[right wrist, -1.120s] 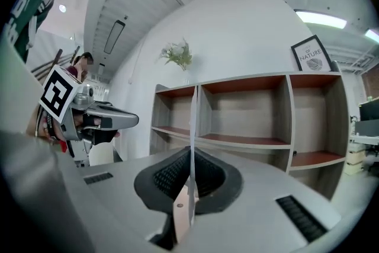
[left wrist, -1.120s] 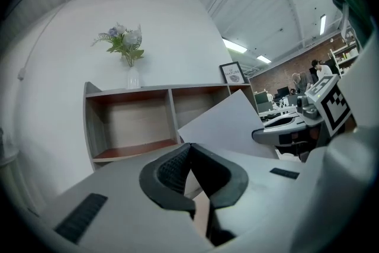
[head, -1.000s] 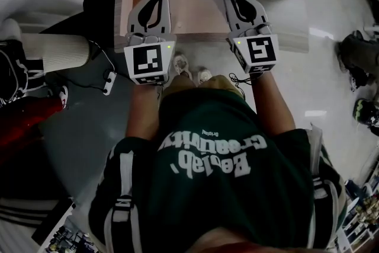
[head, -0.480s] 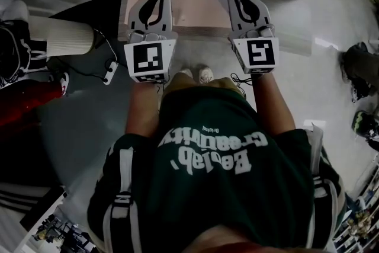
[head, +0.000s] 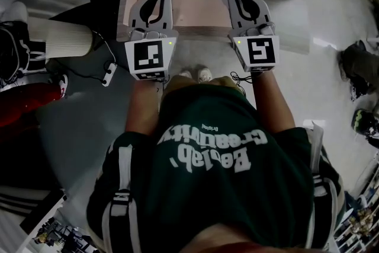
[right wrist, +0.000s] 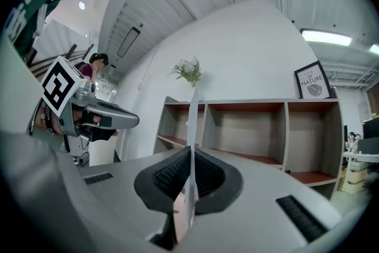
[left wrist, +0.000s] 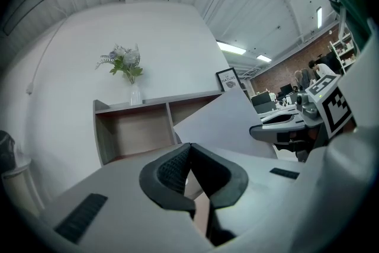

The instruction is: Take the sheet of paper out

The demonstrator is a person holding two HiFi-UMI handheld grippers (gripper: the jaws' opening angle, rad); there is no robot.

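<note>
Ahead of both grippers: wooden shelf unit (right wrist: 254,105), open compartments facing them. Sheet of paper (right wrist: 192,109) clamped near its lower edge in right gripper (right wrist: 190,151). Held upright, edge-on in that gripper's view, in front of the shelf unit's compartments. Left gripper (left wrist: 189,148) clenched on nothing, pads together, beside the sheet and apart from it. On the shelf unit's top: framed picture (right wrist: 312,81) toward the right end, vase of flowers (right wrist: 190,71) toward the left end.

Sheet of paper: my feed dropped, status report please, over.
Right gripper shut on the sheet of paper. Left gripper shut, empty. Shelf unit ahead, nothing seen blocking.
</note>
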